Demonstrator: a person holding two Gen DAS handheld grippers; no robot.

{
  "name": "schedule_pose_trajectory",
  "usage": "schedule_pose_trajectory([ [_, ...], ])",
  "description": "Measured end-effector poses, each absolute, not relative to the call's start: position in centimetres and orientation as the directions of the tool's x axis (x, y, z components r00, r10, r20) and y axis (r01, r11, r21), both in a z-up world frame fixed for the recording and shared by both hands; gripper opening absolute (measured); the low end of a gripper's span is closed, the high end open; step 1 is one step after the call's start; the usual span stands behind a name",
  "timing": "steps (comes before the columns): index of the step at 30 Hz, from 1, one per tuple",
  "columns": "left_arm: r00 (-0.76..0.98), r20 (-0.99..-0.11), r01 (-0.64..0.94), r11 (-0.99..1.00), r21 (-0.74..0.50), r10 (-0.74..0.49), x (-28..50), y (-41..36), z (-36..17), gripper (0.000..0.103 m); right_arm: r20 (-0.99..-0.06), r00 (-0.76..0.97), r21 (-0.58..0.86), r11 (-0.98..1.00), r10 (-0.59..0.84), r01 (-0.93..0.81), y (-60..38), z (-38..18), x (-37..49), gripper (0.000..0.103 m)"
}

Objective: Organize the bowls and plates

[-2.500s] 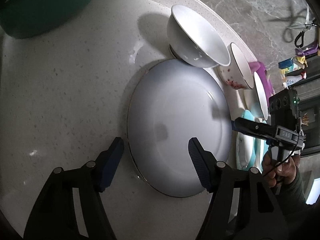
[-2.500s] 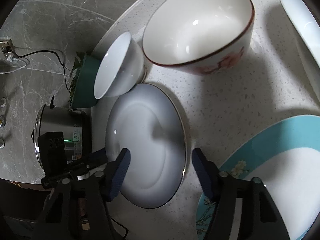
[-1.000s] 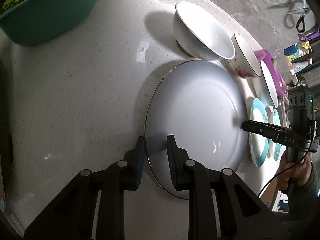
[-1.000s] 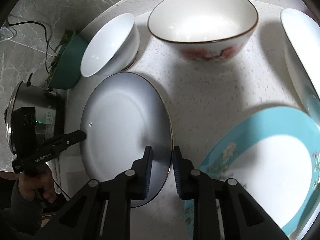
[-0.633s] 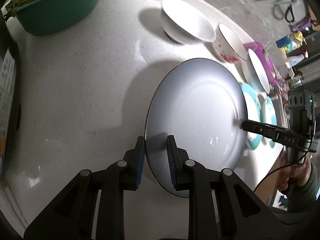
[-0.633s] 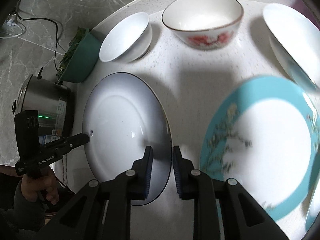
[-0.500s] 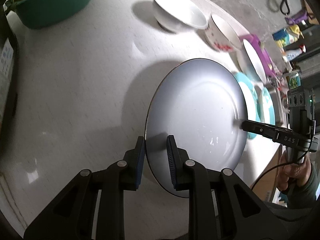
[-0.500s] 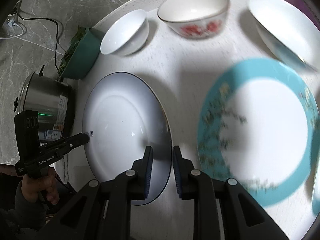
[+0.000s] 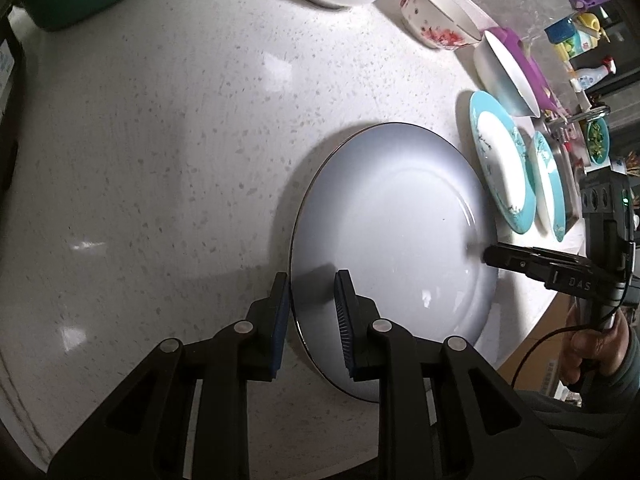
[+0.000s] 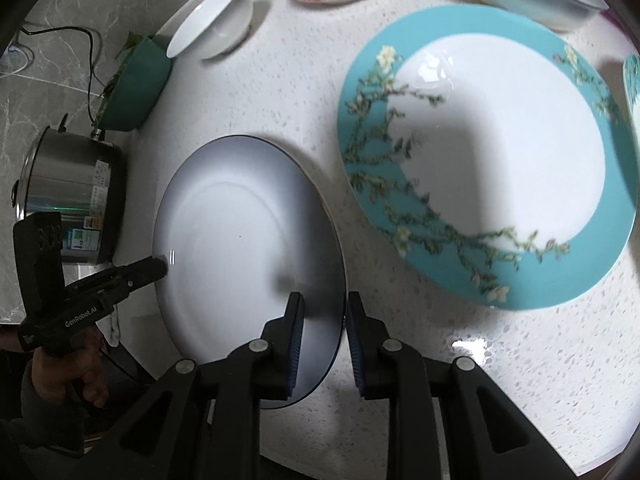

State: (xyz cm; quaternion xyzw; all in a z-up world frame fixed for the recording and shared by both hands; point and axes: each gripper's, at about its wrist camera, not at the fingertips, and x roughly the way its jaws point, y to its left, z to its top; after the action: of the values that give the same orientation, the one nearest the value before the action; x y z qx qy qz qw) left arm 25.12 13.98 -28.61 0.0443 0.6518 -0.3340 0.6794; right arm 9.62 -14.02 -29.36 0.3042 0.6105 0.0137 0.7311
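White plate (image 9: 392, 224) carried nearer teal plate (image 10: 480, 168), opposite rims pinched by left gripper (image 9: 311, 312) and right gripper (image 10: 323, 340) jaws, left easing.

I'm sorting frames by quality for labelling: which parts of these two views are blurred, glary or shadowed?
Right wrist view: the teal-rimmed plate has motion-smeared blossoms and a broad shadow; the grey-white plate stays sharp. Left wrist view: mostly crisp, with glare patches on the countertop and fisheye bending at the edges.

Both the left gripper (image 9: 310, 312) and the right gripper (image 10: 323, 340) have black frames with silver screws, blue ribbed pads (image 9: 342, 312), white lettering, a thin black cable and a dark sleeve (image 10: 28, 412) behind.
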Motion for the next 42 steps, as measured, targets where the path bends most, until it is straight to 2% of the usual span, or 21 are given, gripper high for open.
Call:
schedule_pose_trajectory([
  [5,-0.065,-0.916,0.51,0.776,-0.371,-0.396,25.0,13.7,-29.0,0.022,-0.888,0.267,0.45,0.825,0.374,0.341,-14.0,-29.2,9.3,0.026],
  [7,-0.056,-0.912,0.499,0.78,-0.377,-0.405,25.3,13.2,-28.7,0.023,-0.877,0.277,0.472,0.81,0.392,0.347,-14.0,-29.2,9.3,0.034],
  [8,-0.033,-0.911,0.505,0.78,-0.37,-0.411,25.7,13.2,-27.9,0.024,-0.865,0.295,0.493,0.795,0.405,0.354,-14.1,-28.9,9.0,0.046],
  [9,-0.009,-0.906,0.515,0.775,-0.366,-0.422,26.1,13.0,-26.9,0.03,-0.857,0.317,0.505,0.785,0.407,0.358,-14.2,-28.4,8.8,0.065],
  [10,0.011,-0.899,0.522,0.769,-0.369,-0.438,26.7,13.0,-25.8,0.039,-0.848,0.346,0.514,0.779,0.401,0.359,-14.5,-27.7,8.5,0.074],
  [11,0.031,-0.888,0.534,0.759,-0.374,-0.459,27.1,12.6,-24.8,0.066,-0.835,0.389,0.527,0.77,0.389,0.36,-15.1,-26.7,8.0,0.084],
  [12,0.053,-0.871,0.555,0.739,-0.381,-0.489,27.5,11.9,-23.7,0.083,-0.813,0.442,0.55,0.751,0.38,0.365,-16.0,-25.7,7.2,0.085],
  [13,0.073,-0.845,0.593,0.704,-0.391,-0.53,27.7,10.7,-22.3,0.085,-0.789,0.487,0.575,0.728,0.374,0.374,-17.1,-24.9,6.5,0.085],
  [15,0.056,-0.802,0.68,0.611,-0.406,-0.595,27.9,7.6,-20.4,0.085,-0.736,0.589,0.632,0.652,0.334,0.42,-20.1,-23.7,4.4,0.085],
  [18,-0.052,-0.786,0.765,0.481,-0.428,-0.616,28.1,1.5,-20.0,0.086,-0.718,0.652,0.651,0.569,0.245,0.503,-23.8,-23.7,1.1,0.085],
  [26,-0.182,-0.858,0.849,0.364,-0.383,-0.48,28.3,-10.8,-24.1,0.085,-0.684,0.7,0.715,0.376,0.205,0.589,-27.1,-28.3,-3.1,0.084],
  [30,-0.194,-0.881,0.863,0.352,-0.362,-0.431,28.5,-13.4,-25.7,0.085,-0.67,0.714,0.733,0.333,0.203,0.593,-27.5,-30.1,-2.8,0.082],
  [37,-0.247,-0.883,0.855,0.339,-0.393,-0.4,29.2,-15.6,-27.8,0.084,-0.622,0.752,0.772,0.331,0.219,0.543,-28.1,-30.5,-1.4,0.079],
  [41,-0.272,-0.882,0.85,0.334,-0.408,-0.385,29.2,-16.5,-28.5,0.07,-0.622,0.751,0.771,0.342,0.222,0.537,-28.2,-30.7,-1.2,0.076],
  [42,-0.275,-0.883,0.852,0.33,-0.407,-0.38,29.1,-16.8,-28.8,0.062,-0.622,0.752,0.771,0.34,0.221,0.538,-28.3,-30.8,-1.1,0.074],
])
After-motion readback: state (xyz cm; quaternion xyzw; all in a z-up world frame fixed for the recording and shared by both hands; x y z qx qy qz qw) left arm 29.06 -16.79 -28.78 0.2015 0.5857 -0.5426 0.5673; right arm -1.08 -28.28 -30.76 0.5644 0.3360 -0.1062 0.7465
